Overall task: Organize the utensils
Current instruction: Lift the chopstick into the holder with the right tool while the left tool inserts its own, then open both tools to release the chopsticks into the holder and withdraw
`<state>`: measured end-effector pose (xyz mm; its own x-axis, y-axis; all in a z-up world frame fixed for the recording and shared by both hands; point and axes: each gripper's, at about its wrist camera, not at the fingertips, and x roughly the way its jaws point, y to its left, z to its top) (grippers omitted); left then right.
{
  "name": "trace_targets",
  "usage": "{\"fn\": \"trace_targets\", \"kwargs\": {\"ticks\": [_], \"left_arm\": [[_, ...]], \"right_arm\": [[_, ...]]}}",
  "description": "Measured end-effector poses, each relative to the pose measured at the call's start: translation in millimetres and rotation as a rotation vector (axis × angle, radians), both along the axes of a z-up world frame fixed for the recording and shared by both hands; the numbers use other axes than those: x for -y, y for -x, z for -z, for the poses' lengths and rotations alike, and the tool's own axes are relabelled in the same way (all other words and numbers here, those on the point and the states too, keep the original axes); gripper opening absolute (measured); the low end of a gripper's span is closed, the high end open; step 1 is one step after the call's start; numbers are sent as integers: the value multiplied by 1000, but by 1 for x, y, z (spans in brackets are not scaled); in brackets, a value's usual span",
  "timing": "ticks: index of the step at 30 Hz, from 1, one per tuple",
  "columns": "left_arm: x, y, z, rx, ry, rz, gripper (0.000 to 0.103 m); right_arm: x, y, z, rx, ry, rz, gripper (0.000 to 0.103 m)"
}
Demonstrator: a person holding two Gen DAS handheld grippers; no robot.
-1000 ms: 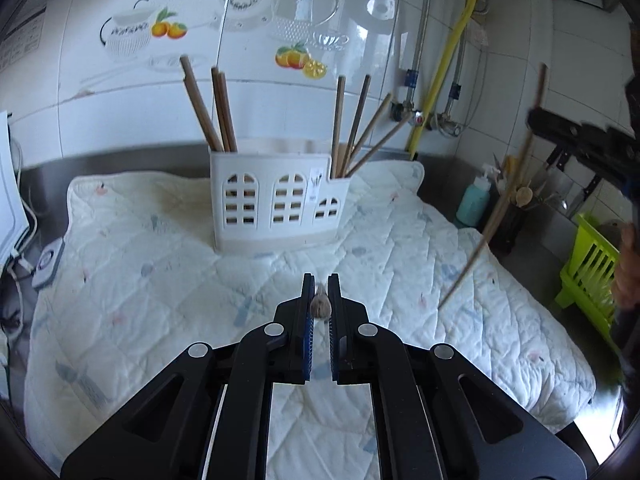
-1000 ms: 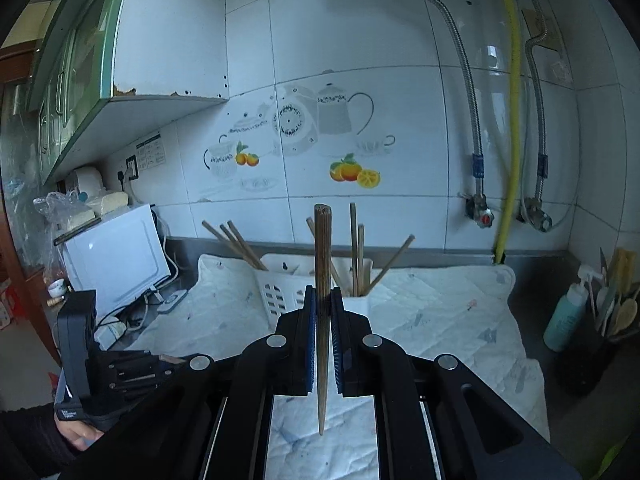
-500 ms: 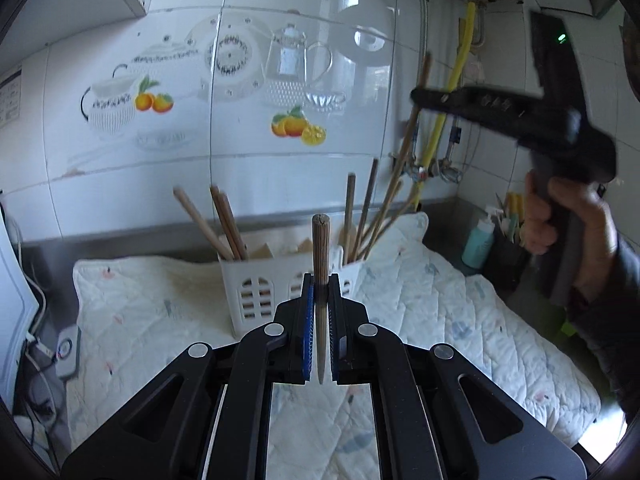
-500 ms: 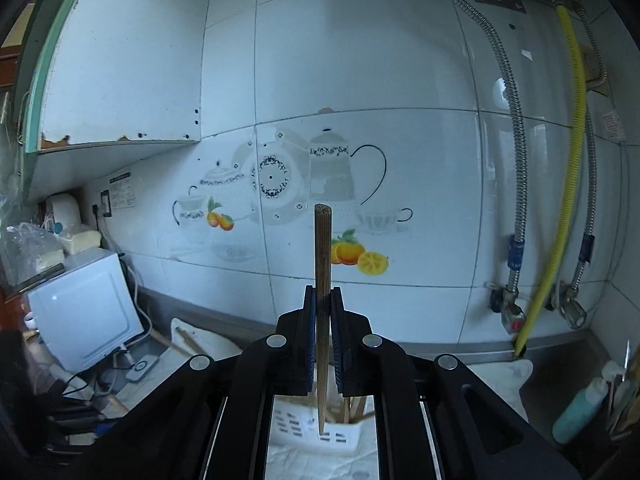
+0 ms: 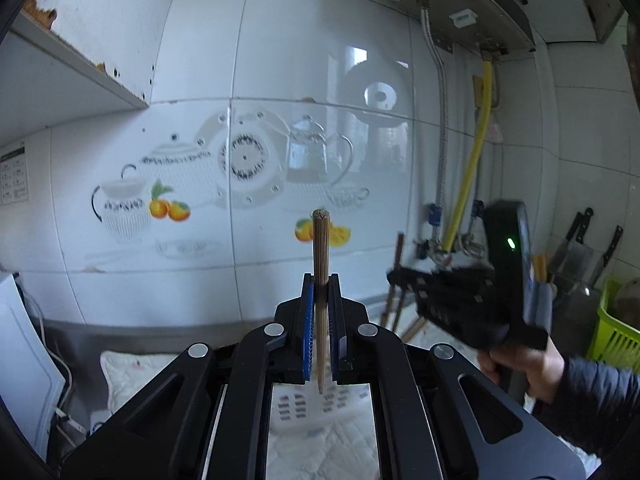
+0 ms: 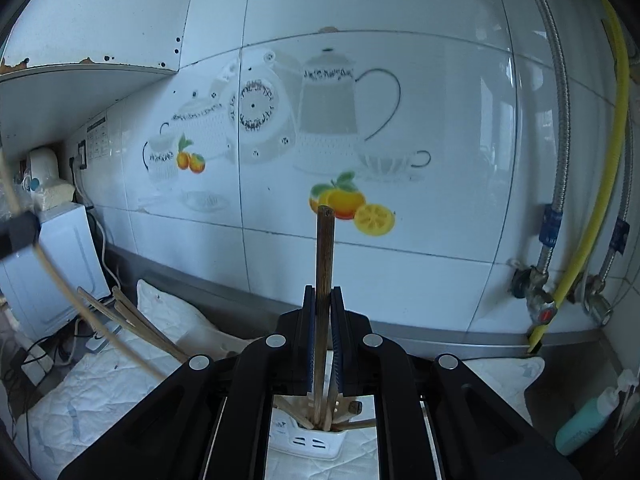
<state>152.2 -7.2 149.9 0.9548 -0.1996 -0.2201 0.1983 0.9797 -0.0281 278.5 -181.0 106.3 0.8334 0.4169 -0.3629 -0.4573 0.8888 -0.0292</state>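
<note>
My left gripper is shut on a wooden chopstick that stands upright between its blue pads. The white slotted holder shows only partly, low between its arms. My right gripper is shut on a second upright chopstick, whose lower end hangs over the holder among several chopsticks standing in it. More chopsticks lean out of the holder's left side. In the left wrist view the right gripper is to the right, held by a hand.
A white quilted mat covers the counter under the holder. A white appliance with cables stands at the left. At the right are a yellow hose, a teal bottle, knives and a green basket.
My left gripper has risen, so the holder dropped to the bottom of its view. My right gripper moved across toward the wall, and its chopstick now hangs over the holder.
</note>
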Motion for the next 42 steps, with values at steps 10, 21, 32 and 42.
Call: {"fn": "trace_targets", "kwargs": {"ticks": [10,21,32,42], "left_arm": [[-2,-44,-3,-2,-30,-68,5],[-6,-56,12,-69,-13,-72,7],[-9,-6,10,-60,-5,-54,38],[-7,61,41,-103,-18,-24,79]], "right_arm": [[10,7,-4,4,14,2,11],[20,52,-13,32,-7,-19,31],[35,119,6,-28,-37,7,55],[41,177,43,-71,2,63,82]]}}
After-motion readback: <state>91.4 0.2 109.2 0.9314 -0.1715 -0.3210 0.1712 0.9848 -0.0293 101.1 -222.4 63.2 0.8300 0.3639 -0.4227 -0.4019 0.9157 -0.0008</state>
